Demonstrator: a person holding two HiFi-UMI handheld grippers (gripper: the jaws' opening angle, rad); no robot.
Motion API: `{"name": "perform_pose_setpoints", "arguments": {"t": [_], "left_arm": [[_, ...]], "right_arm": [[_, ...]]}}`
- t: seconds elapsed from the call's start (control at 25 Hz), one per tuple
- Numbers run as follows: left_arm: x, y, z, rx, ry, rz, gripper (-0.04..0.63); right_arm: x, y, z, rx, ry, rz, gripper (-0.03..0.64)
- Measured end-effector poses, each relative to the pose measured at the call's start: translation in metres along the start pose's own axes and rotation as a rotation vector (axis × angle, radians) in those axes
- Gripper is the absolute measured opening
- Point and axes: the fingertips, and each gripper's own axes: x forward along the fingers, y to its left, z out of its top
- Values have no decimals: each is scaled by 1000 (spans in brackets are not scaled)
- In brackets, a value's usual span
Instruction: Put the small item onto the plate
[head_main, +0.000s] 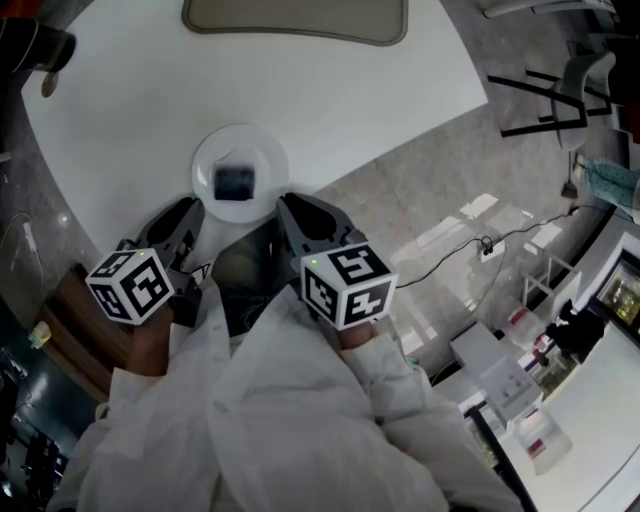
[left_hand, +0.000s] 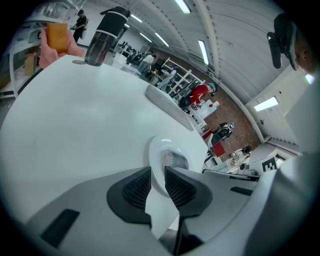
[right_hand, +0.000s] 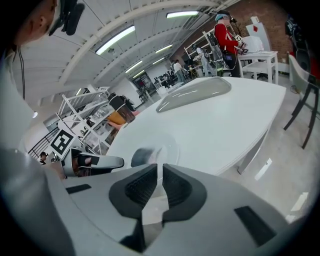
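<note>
Jaws drawn almost together and empty, the left gripper (head_main: 187, 212) and right gripper (head_main: 289, 208) flank the white plate (head_main: 206, 150) – the dark small item (head_main: 236, 182) lies on it, just ahead of both tips

The grey plastic left gripper (head_main: 188, 210) and its twin, the grey plastic right gripper (head_main: 288, 204), carry black, cross-hatched rubber pads (left_hand: 137, 187) on smooth moulded jaws. A white cube with black square markers (head_main: 130, 284) caps each. The right gripper's cube (head_main: 348, 286) shows a small green light (head_main: 313, 263). Loose, creased white sleeves (head_main: 300, 420) cover both arms.
</note>
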Motion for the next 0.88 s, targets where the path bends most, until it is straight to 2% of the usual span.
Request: {"name": "perform_pose_setpoints", "arguments": {"t": [0.16,0.28,0.4,0.64,0.88], "left_arm": [[1,4,-1,-2,11,13,84],[1,0,-8,-12,28,2,92],[-1,-2,-17,-31,32,1,94],[4,-4,-17,-63,24,-18,94],[4,-3,-15,-106,8,-43,94]], "right_arm": [[2,-1,-2,22,5,-6,26],[-1,-3,-7,27,13,-13,86],[-3,-3,-15,38,22,-21,95],[5,-10,-21,129,38,-10,112],[7,-8,-22,149,34,-6,113]]}}
